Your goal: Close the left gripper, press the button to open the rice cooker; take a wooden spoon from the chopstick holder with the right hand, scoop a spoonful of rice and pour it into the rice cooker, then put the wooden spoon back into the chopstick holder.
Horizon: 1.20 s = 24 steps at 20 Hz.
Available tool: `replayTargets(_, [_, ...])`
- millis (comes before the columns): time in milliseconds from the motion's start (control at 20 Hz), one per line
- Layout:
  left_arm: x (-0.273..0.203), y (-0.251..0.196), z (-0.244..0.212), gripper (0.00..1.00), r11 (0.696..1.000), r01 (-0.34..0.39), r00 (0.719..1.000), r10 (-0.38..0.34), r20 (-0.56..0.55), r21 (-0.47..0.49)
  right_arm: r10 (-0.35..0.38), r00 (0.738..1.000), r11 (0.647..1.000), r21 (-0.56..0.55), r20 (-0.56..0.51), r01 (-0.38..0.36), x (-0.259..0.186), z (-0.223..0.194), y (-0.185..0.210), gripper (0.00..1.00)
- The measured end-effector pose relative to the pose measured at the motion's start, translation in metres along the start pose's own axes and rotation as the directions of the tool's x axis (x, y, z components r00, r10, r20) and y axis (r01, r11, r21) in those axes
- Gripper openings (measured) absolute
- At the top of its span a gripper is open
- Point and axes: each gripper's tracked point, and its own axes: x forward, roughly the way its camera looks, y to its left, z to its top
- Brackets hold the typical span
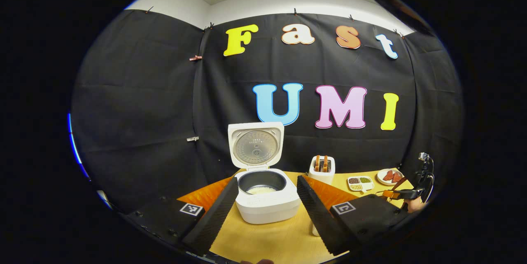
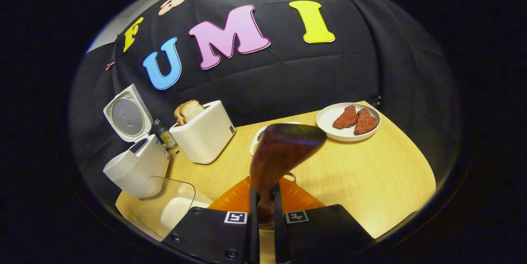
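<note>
While the right tool [image 2: 263,210] clamps the wooden spoon [image 2: 284,148], hiding a tray [image 2: 258,134], the left tool [image 1: 267,206] gapes empty.

The rice cooker [image 1: 267,198] stands lid-up, pot mouth unobstructed; the toaster [image 1: 321,170] stands just beside it.

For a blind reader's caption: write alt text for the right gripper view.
The right gripper is shut on a wooden spoon, bowl raised above a wooden table. To the left stand an open rice cooker, a clear container of rice and a toaster with bread; a plate with two reddish pieces sits behind.
</note>
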Motion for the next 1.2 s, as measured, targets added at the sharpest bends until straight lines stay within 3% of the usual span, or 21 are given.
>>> replayTargets(100, [0.0,0.004,-0.001,0.98,1.0,0.004,1.0,-0.004,-0.001,-0.003,-0.012,1.0,1.0,0.027,-0.007,0.012,0.003,0.002,-0.001,0.19])
replayTargets(250, [-0.001,0.007,-0.001,0.98,1.0,0.026,1.0,-0.026,0.003,0.001,-0.03,1.0,0.999,0.021,0.005,0.03,-0.006,0.012,-0.002,0.1])
replayTargets(300, [-0.002,0.009,-0.002,0.98,0.999,0.034,0.999,-0.034,0.005,0.003,-0.034,0.999,0.999,0.019,0.013,0.034,-0.009,0.018,-0.001,0.14])
replayTargets(600, [0.003,0.024,-0.004,0.98,0.995,0.096,0.995,-0.096,0.007,-0.004,-0.032,0.991,0.998,0.066,0.13,0.024,-0.053,0.076,0.017,0.13])
replayTargets(900, [0.008,0.043,-0.003,0.98,0.986,0.169,0.985,-0.169,0.029,-0.011,0.085,0.979,0.994,0.048,0.186,-0.095,-0.098,0.099,0.083,0.13])
replayTargets(1050, [0.011,0.05,-0.005,0.98,0.979,0.201,0.979,-0.201,0.026,-0.016,0.125,0.978,0.992,-0.014,0.166,-0.124,-0.105,0.089,0.12,0.13])
replayTargets(1200, [0.012,0.055,-0.008,0.98,0.975,0.224,0.975,-0.223,0.022,-0.016,0.119,0.988,0.987,-0.121,0.102,-0.107,-0.091,0.061,0.15,0.13])
